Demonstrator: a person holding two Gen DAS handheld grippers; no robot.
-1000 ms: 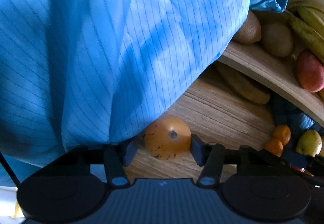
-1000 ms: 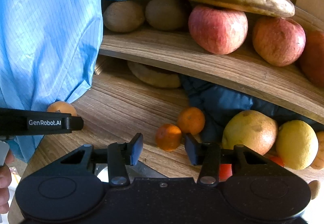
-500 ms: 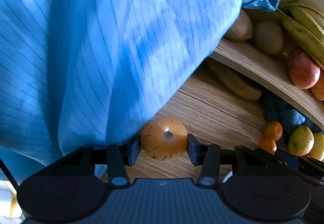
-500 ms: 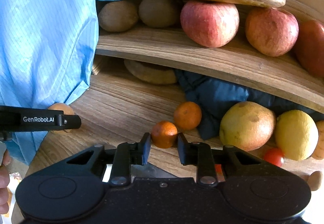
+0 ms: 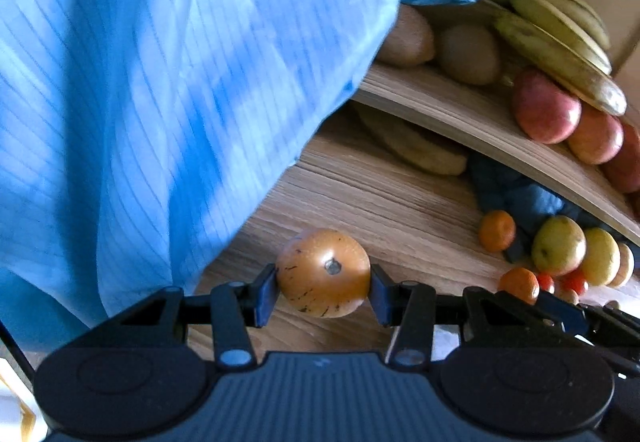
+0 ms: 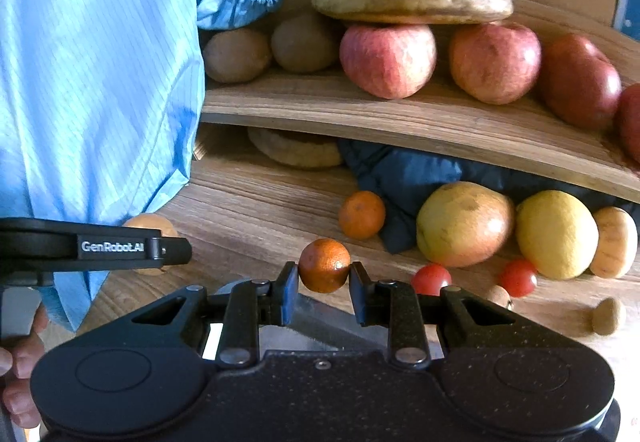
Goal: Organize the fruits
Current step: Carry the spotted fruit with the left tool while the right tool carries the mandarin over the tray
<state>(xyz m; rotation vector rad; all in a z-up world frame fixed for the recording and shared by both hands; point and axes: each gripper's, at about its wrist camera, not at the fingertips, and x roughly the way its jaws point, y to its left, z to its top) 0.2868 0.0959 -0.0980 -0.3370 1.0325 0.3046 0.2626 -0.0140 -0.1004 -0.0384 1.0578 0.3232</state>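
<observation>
My left gripper (image 5: 323, 288) is shut on a speckled orange-brown round fruit (image 5: 323, 272), held just above the wooden tabletop (image 5: 400, 210). My right gripper (image 6: 324, 278) is shut on a small tangerine (image 6: 325, 265), also low over the tabletop (image 6: 256, 202). A second tangerine (image 6: 362, 214) lies just beyond it. The left gripper's arm (image 6: 96, 245) crosses the left of the right wrist view, with its fruit (image 6: 150, 222) partly hidden behind it.
A curved wooden shelf (image 6: 400, 114) carries kiwis (image 6: 236, 54), red apples (image 6: 388, 60) and bananas (image 6: 412, 0). Below it lie a dark blue cloth (image 6: 404, 174), a pear-like fruit (image 6: 464, 224), a lemon (image 6: 556, 234) and cherry tomatoes (image 6: 431, 278). A blue sleeve (image 5: 160, 82) hangs at left.
Both grippers have closed on their fruits: the left on the speckled orange-brown fruit, the right on the near tangerine. Both views have shifted slightly.
</observation>
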